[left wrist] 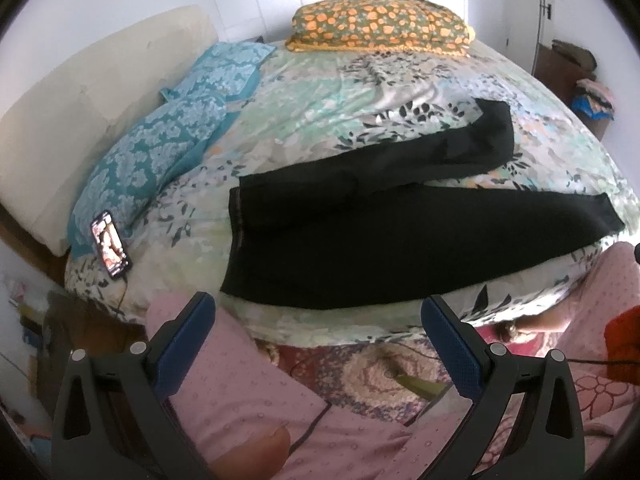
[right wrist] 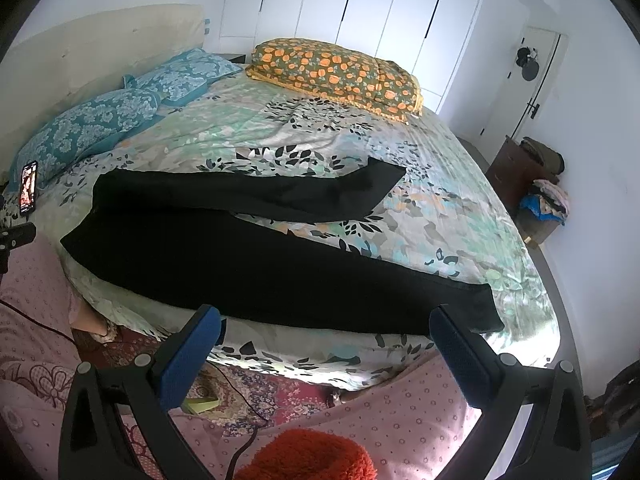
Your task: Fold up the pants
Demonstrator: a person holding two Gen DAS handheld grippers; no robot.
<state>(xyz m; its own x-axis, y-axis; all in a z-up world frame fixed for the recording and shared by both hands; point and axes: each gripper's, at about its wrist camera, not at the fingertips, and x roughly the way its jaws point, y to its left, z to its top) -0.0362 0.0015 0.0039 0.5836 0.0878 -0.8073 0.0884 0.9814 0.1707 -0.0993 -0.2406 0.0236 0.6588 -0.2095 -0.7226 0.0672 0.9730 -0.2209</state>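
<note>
Black pants (left wrist: 360, 232) lie spread flat on the floral bedsheet (left wrist: 320, 120), waistband to the left, two legs splayed out to the right. They also show in the right wrist view (right wrist: 240, 256), with the near leg along the bed's front edge. My left gripper (left wrist: 318, 312) is open and empty, held off the bed's near edge just short of the waist end. My right gripper (right wrist: 326, 322) is open and empty, held off the near edge in front of the near leg's hem.
A phone (left wrist: 111, 245) with a lit screen lies at the bed's left near two blue patterned pillows (left wrist: 160, 148). A folded orange floral quilt (left wrist: 380, 26) sits at the far side. A patterned rug (left wrist: 360, 364) covers the floor below. A cabinet with clothes (right wrist: 536, 184) stands at the right.
</note>
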